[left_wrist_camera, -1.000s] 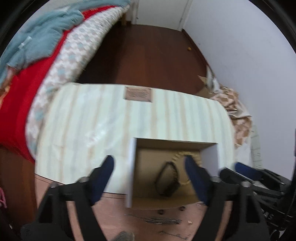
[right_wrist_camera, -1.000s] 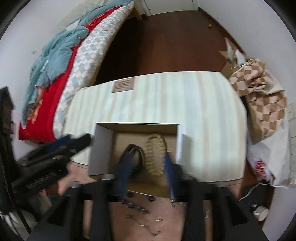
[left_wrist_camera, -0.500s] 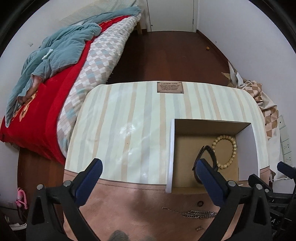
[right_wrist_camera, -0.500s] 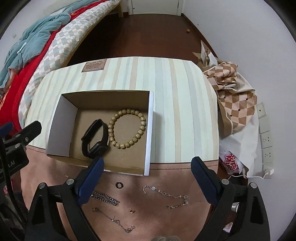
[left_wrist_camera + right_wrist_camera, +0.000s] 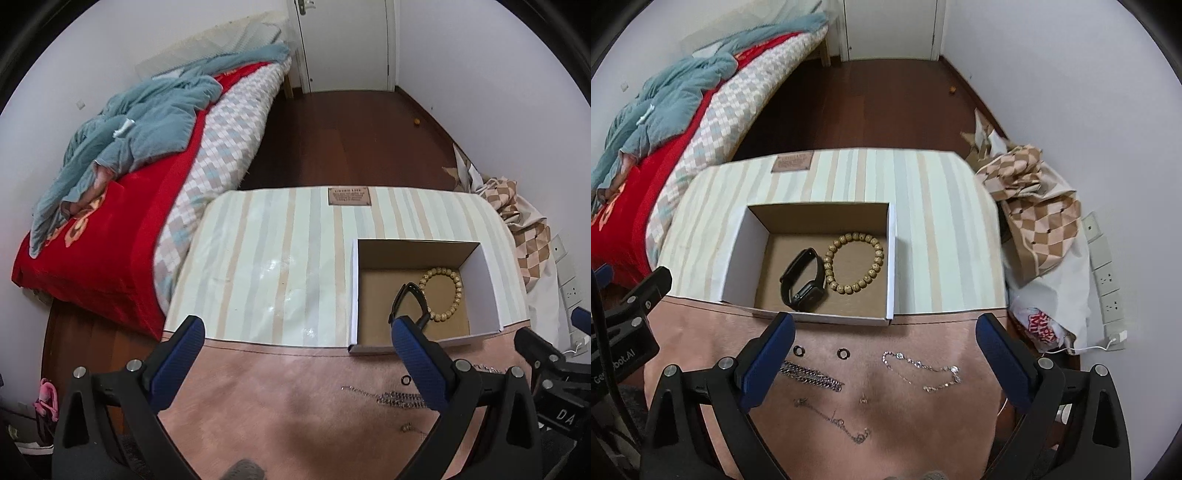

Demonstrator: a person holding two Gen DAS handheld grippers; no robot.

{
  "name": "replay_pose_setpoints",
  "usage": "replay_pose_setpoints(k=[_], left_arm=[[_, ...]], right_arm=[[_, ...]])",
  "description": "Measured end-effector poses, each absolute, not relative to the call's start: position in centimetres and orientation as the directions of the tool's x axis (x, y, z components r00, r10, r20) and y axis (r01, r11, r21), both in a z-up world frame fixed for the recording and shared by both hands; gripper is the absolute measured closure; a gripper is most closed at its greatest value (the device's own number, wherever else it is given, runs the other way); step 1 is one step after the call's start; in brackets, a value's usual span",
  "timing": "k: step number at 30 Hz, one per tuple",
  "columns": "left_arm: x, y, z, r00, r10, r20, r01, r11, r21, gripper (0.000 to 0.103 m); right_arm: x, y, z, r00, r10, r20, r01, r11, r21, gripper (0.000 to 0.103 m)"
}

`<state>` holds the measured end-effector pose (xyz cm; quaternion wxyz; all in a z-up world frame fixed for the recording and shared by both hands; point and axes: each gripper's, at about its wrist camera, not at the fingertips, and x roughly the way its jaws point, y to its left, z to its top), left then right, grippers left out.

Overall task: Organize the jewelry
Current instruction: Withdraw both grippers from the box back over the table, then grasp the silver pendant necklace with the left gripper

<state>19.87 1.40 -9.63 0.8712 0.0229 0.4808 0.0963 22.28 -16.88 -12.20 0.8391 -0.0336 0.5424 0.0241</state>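
An open cardboard box [image 5: 738, 251] [image 5: 487, 280] on the striped table holds a black watch [image 5: 803, 280] [image 5: 406, 299] and a wooden bead bracelet [image 5: 854, 262] [image 5: 445, 295]. On the pink mat in front of it lie two small rings [image 5: 844, 353], a thick silver chain [image 5: 812, 377] [image 5: 399, 398], a thin silver chain [image 5: 923, 371], a dark thin chain [image 5: 834, 419] and a small earring [image 5: 863, 399]. My right gripper [image 5: 884, 328] is open and empty above the mat. My left gripper [image 5: 297, 332] is open and empty, left of the box.
The striped table [image 5: 280, 258] has a brown label [image 5: 349, 195] at its far edge. A bed with a red cover [image 5: 110, 221] stands to the left. A checkered bag [image 5: 1034, 206] and wall sockets [image 5: 1104, 266] are to the right. Dark wood floor [image 5: 871, 103] lies beyond.
Both grippers have pulled back and up from the box. The right gripper opened and left the bead bracelet lying in the box beside the watch.
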Motion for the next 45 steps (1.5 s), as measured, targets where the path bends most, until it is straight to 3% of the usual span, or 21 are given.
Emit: replay_pose_setpoints(k=[13,23,29,34,36,38,45], left_arm=[[13.7,1.4,-4.2,0.618,0.185,-0.764,-0.151,0.982,0.116,0.000],[11.1,2.0,-2.9,0.650,0.182,-0.738,-0.189,0.979,0.074,0.000],[11.0,2.7,-7.4,0.595,0.216,-0.774,-0.211,0.971,0.108,0.000],[11.0,2.4,-13.7,0.509,0.254,-0.823,-0.199,0.964,0.174,0.000],[11.3,2.1,-15.9,0.467,0.247,-0.849,-0.180,0.967,0.182,0.000],[11.6,1.3,-17.9,0.433,0.215,-0.875,-0.142,0.975,0.170,0.000],[13.0,-3.0,-22.1,0.365,0.055,-0.929,-0.002,0.998,0.058,0.000]], right_arm=[[15.4,-16.8,-5.2,0.534,-0.001,-0.845,-0.068,0.997,-0.044,0.004],[12.0,-17.1,-3.1,0.571,0.054,-0.819,-0.064,0.998,0.021,0.003],[11.4,-19.8,-7.7,0.511,0.068,-0.857,-0.004,0.997,0.077,0.003],[10.2,-22.2,-15.4,0.402,0.109,-0.909,0.057,0.988,0.144,0.004],[9.8,-23.2,-18.6,0.362,0.115,-0.925,0.092,0.983,0.158,0.012],[9.6,-23.9,-20.7,0.341,0.100,-0.935,0.115,0.982,0.147,0.032],[10.3,-25.7,-24.2,0.321,0.078,-0.944,0.150,0.980,0.132,0.033]])
